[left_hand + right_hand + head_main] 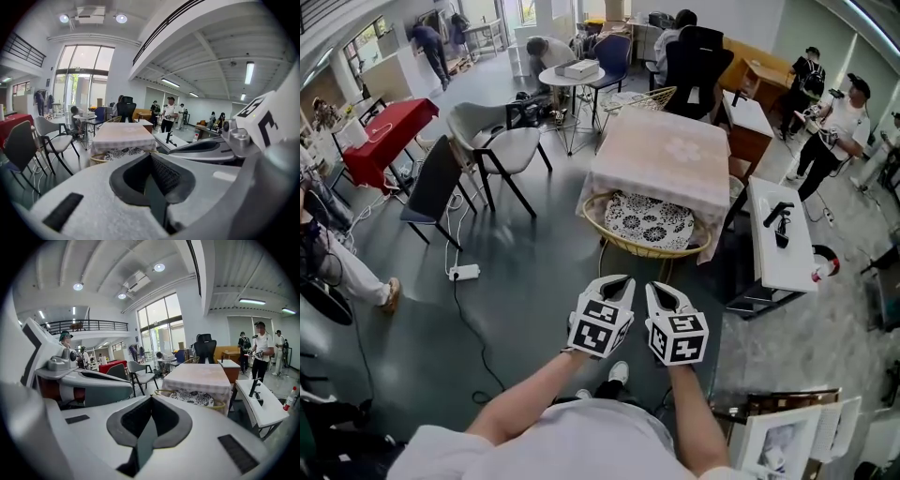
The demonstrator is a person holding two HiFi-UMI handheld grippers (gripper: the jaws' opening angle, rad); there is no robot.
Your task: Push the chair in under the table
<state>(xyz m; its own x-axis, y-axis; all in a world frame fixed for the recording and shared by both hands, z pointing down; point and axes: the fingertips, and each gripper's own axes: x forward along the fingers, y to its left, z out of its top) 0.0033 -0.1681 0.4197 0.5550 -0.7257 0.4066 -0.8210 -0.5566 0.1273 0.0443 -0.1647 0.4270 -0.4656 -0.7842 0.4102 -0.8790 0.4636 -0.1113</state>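
Head view: left gripper [622,281] and right gripper [660,289] side by side, jaws pressed together, empty.
Beyond the tips: chair [649,225], apart, seat partly under table [661,155].
Markings: black square codes on marker cubes [600,333].

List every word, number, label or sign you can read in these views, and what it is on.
No text can be read in any view.
Cubes on left gripper and right gripper: square marker patterns only, no letters.
framed pictures: print, if any, too blurred.
box on round table: too small to read.
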